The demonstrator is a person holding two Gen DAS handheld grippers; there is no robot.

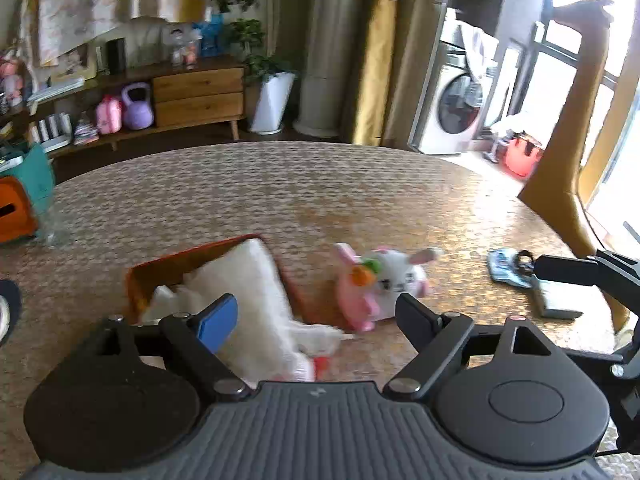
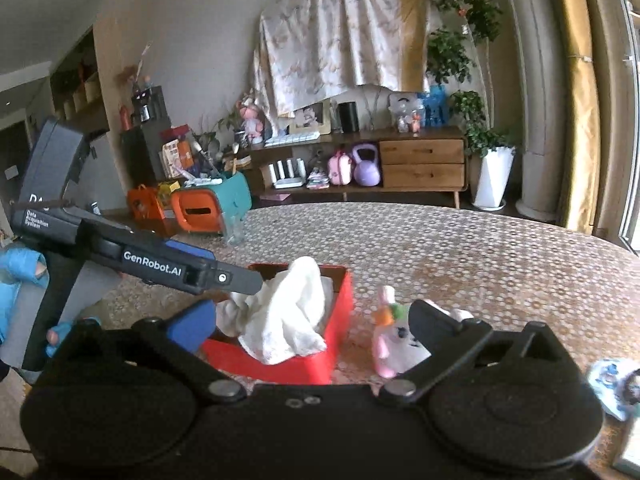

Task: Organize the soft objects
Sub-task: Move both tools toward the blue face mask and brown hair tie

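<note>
White towel (image 1: 256, 300) spilling from the red box (image 2: 336, 320) between our left gripper's (image 1: 316, 320) spread fingers, plush rabbit (image 1: 384, 284) just ahead, our right gripper (image 2: 312, 328) gaping too, empty.

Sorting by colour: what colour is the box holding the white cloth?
Red; the box shows best in the right wrist view.
</note>
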